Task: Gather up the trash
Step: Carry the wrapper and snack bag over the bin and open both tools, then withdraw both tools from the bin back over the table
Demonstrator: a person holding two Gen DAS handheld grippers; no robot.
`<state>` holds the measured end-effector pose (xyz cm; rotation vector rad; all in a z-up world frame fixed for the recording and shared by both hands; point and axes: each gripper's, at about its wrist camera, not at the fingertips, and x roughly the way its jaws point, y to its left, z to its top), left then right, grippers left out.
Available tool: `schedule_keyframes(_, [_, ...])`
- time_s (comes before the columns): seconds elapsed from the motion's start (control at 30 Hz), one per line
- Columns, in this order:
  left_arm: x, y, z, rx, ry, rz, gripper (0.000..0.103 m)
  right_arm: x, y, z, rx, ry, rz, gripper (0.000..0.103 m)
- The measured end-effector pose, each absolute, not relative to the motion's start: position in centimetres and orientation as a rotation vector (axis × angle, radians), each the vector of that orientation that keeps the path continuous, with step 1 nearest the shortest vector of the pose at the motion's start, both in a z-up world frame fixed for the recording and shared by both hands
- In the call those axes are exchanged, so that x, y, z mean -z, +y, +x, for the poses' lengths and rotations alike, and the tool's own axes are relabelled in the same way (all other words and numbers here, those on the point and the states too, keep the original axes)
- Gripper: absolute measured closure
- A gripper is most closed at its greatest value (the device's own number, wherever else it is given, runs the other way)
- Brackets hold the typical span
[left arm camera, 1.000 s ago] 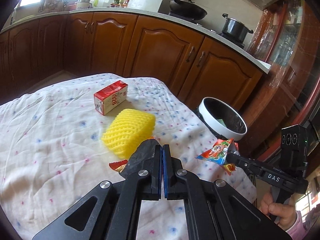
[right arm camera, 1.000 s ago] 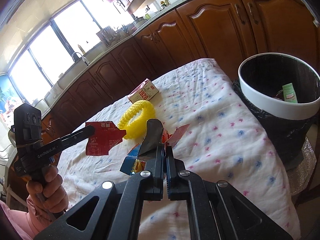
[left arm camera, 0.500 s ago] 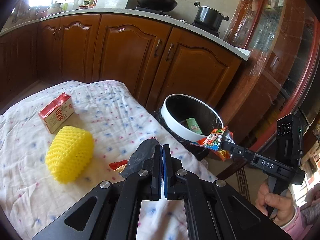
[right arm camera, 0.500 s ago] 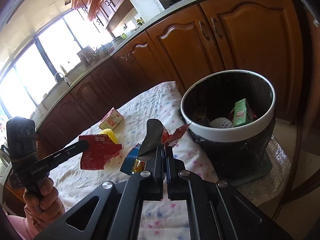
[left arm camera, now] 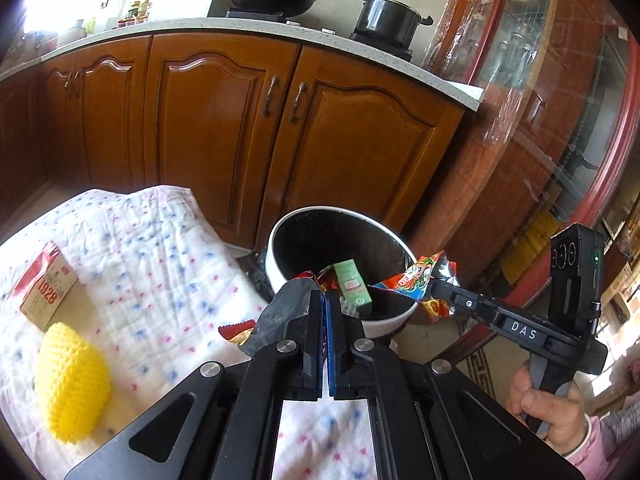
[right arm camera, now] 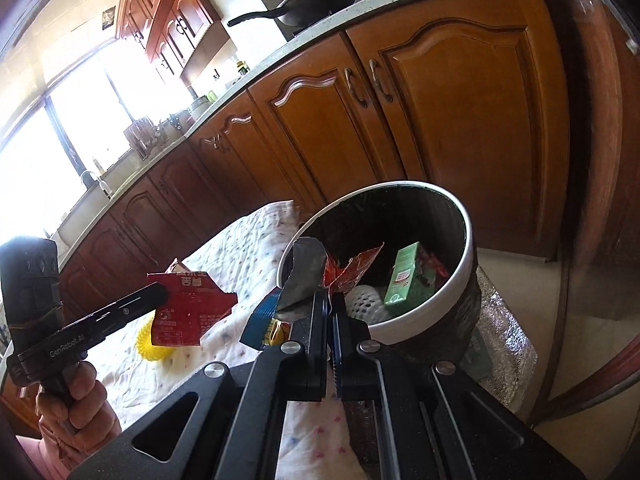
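Note:
My left gripper [left arm camera: 323, 297] is shut on a torn red wrapper [right arm camera: 188, 308], whose silver back [left arm camera: 280, 312] shows in the left wrist view. It hangs over the table edge, just left of the white-rimmed bin [left arm camera: 276, 264]. My right gripper [right arm camera: 330, 297] is shut on a colourful snack wrapper [left arm camera: 416, 278]. That wrapper hangs at the bin's right rim [right arm camera: 460, 280]. A green carton [right arm camera: 404, 276] and a white foam net [right arm camera: 360, 300] lie in the bin.
On the flowered cloth [left arm camera: 160, 264] lie a red "1928" carton [left arm camera: 44, 292] and a yellow foam net [left arm camera: 72, 376]. Wooden cabinets [left arm camera: 224, 128] stand close behind the bin. A glass-fronted cabinet [left arm camera: 560, 120] is to the right. A hand [left arm camera: 548, 400] holds the right gripper.
Both grippers have swung right from over the cloth toward the bin, each still holding its wrapper. The bin looms larger, and the carton and yellow net have slid left.

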<state>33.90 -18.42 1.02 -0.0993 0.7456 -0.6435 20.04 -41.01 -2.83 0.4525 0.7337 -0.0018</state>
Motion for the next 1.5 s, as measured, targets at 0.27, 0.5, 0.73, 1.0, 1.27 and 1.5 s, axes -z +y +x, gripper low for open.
schedule_keyframes(0.27, [-0.5,-22.8,38.2,0.664,0.742,-0.08,0.103,3.4,-43.6,22.6,0.045,0.773,0.435,0.101])
schedule_keyframes(0.5, [1.3,-25.5,40.9,0.658,0.771,-0.072,0.103,4.8,-44.2,24.8,0.063,0.832,0.397,0.1])
schedule_keyframes(0.73, [2.9,-26.8,42.1,0.64,0.825,-0.066,0.062,6.1,-44.8,26.0,0.086,0.866,0.397,0.059])
schedule_keyframes(1.0, [2.6,-24.3,40.0,0.599,0.819,-0.079,0.051,5.5,-45.3,23.9,0.088,0.799,0.444,0.051])
schedule_keyframes(1.27, [2.5,-18.1,35.5,0.501,0.819,-0.114,0.044,3.6,-42.1,21.2,0.033,0.7,0.485,0.023])
schedule_keyframes(1.5, [2.6,-12.0,31.5,0.406,0.817,-0.157,0.044,3.7,-37.5,20.5,-0.059,0.708,0.502,0.017])
